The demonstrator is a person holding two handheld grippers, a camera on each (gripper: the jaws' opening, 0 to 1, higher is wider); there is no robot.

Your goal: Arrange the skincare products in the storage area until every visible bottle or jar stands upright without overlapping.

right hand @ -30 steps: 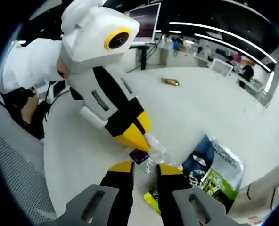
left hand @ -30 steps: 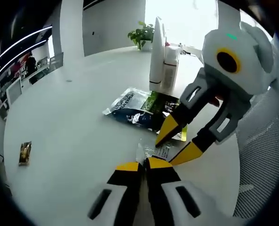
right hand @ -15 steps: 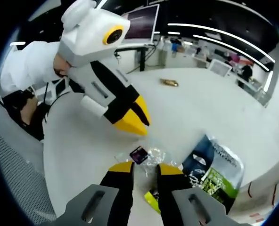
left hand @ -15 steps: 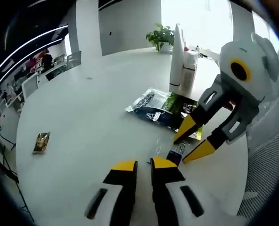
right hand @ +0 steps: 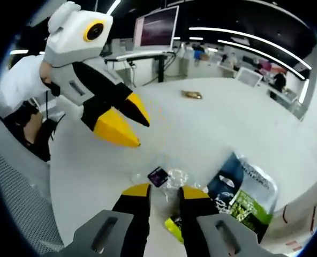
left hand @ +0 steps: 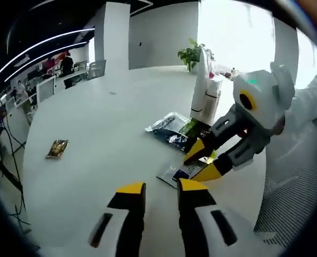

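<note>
White round table. Counted on it: two tall white upright containers at the far edge, a pointed tube and just beside it a boxier white bottle; one dark blue-and-green foil pouch lying flat near their bases; one small clear sachet with a dark label, flat on the table in front of the pouch; one small gold-wrapped item well apart to the side, alone. A potted plant stands beyond the tube. Left tongs low over bare table, yellow tips apart with a narrow gap, nothing between them. In the left gripper view the right tongs come in from the right, tips slightly parted over the sachet; whether they touch it I cannot tell. In the right gripper view the right tongs show the sachet lying just ahead of the two tips, narrow gap, nothing gripped; pouch to the side, gold item far off. Left tongs are raised above the table there. One white sleeve behind them.
</note>
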